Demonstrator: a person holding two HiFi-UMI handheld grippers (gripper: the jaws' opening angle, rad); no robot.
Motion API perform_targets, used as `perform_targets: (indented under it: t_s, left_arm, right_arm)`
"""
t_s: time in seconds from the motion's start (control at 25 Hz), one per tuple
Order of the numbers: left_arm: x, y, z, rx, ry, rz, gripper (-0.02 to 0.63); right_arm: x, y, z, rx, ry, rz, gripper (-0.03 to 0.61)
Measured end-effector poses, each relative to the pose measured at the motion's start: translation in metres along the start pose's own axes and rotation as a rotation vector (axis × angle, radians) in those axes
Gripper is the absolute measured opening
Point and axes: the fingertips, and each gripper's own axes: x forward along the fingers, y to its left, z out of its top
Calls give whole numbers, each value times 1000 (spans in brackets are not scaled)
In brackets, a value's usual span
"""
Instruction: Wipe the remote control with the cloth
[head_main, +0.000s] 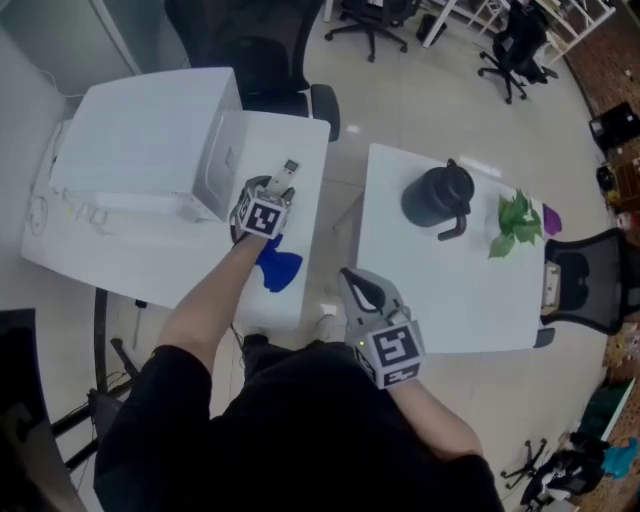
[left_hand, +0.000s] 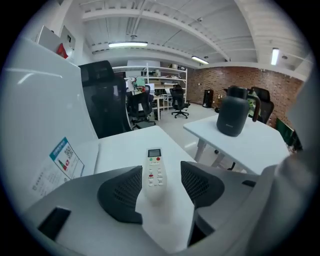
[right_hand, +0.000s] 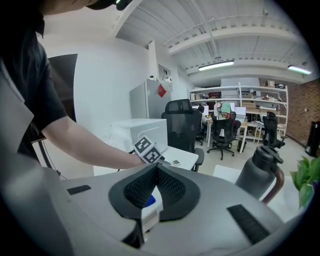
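A white remote control (left_hand: 154, 172) lies face up on the white table (left_hand: 125, 145), its screen end pointing away. My left gripper (left_hand: 160, 184) is open, with one jaw on each side of the remote's near end and gaps between the pads and the remote. From the head view the left gripper (head_main: 274, 191) sits at the remote (head_main: 286, 177), and the blue cloth (head_main: 280, 268) lies on the table (head_main: 305, 140) just behind it, under the forearm. My right gripper (head_main: 349, 276) hangs shut and empty in the gap between the tables; the cloth (right_hand: 148, 201) shows below its jaws (right_hand: 156, 171).
A large white box (head_main: 140, 140) stands on the left table beside the remote. The right table (head_main: 400, 290) holds a black jug (head_main: 437, 195) and a green plant (head_main: 517, 222). Black office chairs (head_main: 265, 60) stand behind the tables.
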Motion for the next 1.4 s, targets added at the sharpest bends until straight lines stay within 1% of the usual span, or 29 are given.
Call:
perform_targets:
  t_s: [0.12, 0.24, 0.4, 0.6, 0.68, 0.76, 0.84, 0.96, 1.12, 1.28, 1.4]
  left_arm:
    - [22, 7, -6, -25, 37, 15, 247]
    - [37, 12, -16, -71, 71, 25, 247]
    - [48, 10, -25, -104, 86, 16, 247]
    - [51, 9, -25, -90, 66, 26, 244]
    - [50, 11, -25, -66, 68, 38, 207]
    - [48, 14, -24, -57, 67, 49, 207]
    - [45, 15, -21, -51, 43, 56, 207]
    - [27, 14, -13, -46, -1, 62, 206]
    - [-13, 3, -6, -58, -75, 38, 206]
    - [-76, -14, 5, -33, -170, 18, 206]
    - [-130, -29, -2, 0, -208, -4, 205]
  right_arm:
    - [-7, -11, -8, 4, 20, -13, 9]
    - [-14, -25, -16, 16, 36, -36, 9]
    - [-17, -37, -22, 24, 49, -50, 9]
    - [-17, -37, -24, 24, 55, -47, 9]
    - [-16, -36, -25, 24, 54, -45, 9]
    - [-16, -34, -24, 18, 53, -42, 9]
    - [-16, -32, -22, 14, 48, -39, 9]
    - [-15, -27, -21, 16, 44, -33, 9]
    - [-7, -15, -17, 16, 46, -5, 9]
    - [13, -2, -19, 14, 53, 47, 9]
    - [34, 14, -29, 4, 99, 82, 9]
